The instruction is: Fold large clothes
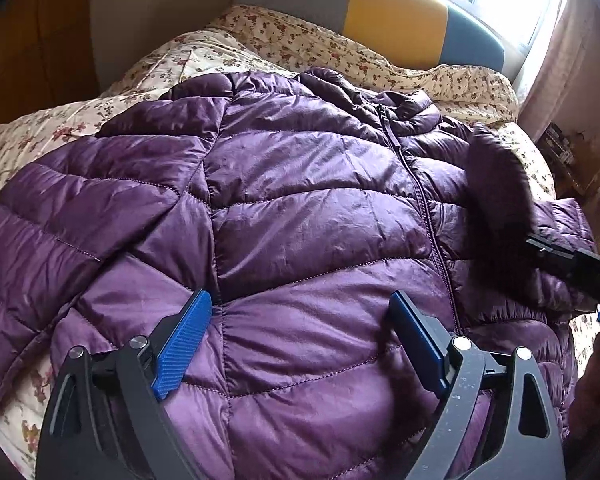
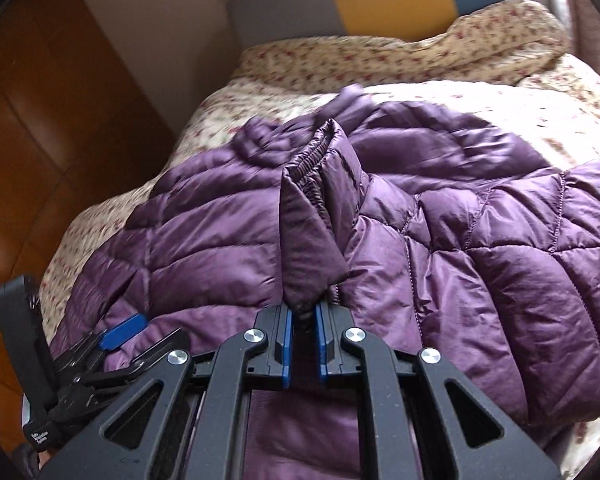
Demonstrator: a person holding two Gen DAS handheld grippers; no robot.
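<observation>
A purple quilted puffer jacket point(image 1: 300, 200) lies front up, zipped, on a floral bedspread point(image 1: 40, 136). My left gripper point(image 1: 300, 340) is open, its blue pads spread just above the jacket's lower front. My right gripper point(image 2: 303, 320) is shut on the jacket's sleeve cuff point(image 2: 312, 216) and holds the sleeve raised above the jacket body point(image 2: 500, 260). In the left wrist view the raised sleeve point(image 1: 496, 184) shows blurred at the right with the right gripper point(image 1: 572, 260) behind it. The left gripper point(image 2: 120, 336) shows at the lower left of the right wrist view.
A headboard point(image 1: 380, 12) with grey, yellow and blue panels stands at the far end of the bed. A wooden wardrobe point(image 2: 40, 120) stands to the left. A bright window with curtains point(image 1: 560, 40) is at the far right. Cluttered shelves point(image 1: 572, 160) are beside the bed.
</observation>
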